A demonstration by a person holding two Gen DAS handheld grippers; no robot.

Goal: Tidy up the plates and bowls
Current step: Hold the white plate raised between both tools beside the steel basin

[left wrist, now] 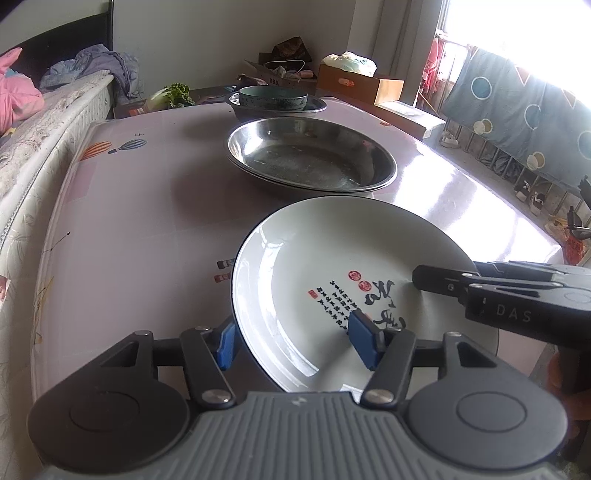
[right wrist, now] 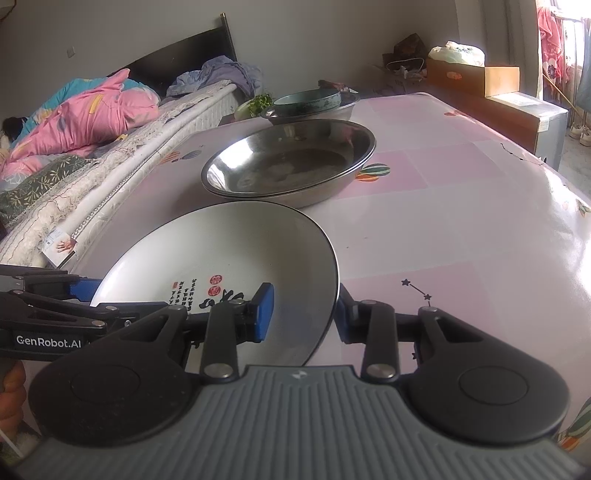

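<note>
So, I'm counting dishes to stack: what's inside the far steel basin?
A teal bowl sits inside the far steel basin, its rim standing above the basin's edge. The bowl's wall hides the basin's floor, so anything under or behind it cannot be seen.

Bed (right wrist: 92,122) along pale wall (left wrist: 207,33); bright window (left wrist: 517,29); cardboard boxes (left wrist: 369,83)
</note>
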